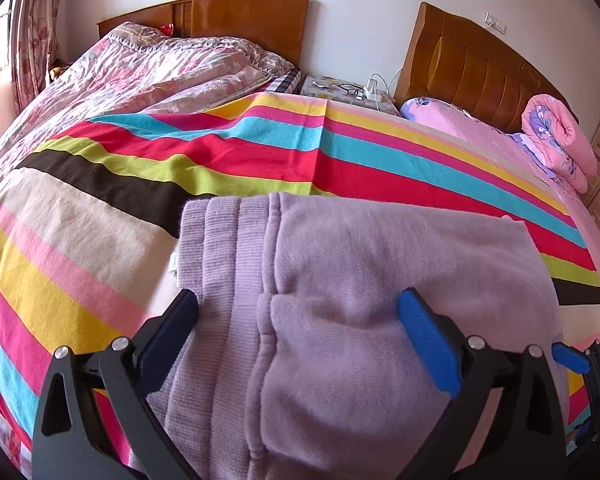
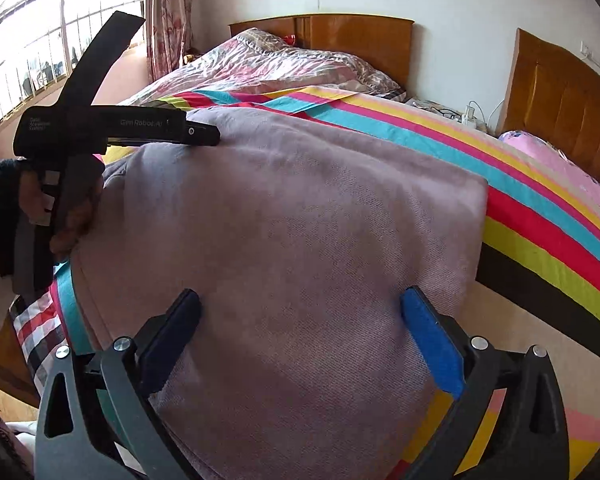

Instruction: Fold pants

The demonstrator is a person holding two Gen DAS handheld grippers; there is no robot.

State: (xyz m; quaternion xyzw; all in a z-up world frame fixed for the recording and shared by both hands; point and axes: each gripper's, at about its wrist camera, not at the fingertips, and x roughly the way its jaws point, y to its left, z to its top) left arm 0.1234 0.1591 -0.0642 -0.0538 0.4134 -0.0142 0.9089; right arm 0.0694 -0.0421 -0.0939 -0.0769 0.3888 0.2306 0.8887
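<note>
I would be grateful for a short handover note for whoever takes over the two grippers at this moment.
Left gripper: jaws wide open, over the waistband end of the lilac pants, holding nothing.
Right gripper: jaws wide open over the other end of the pants, with cloth between the fingers but not pinched.
The pants lie on the striped blanket on the bed, already folded into a compact, roughly rectangular bundle with a straight far edge.
Done: the folding seems largely complete.
Left: probably only a last fold or smoothing, if wanted; whether hidden edges line up cannot be told.
</note>
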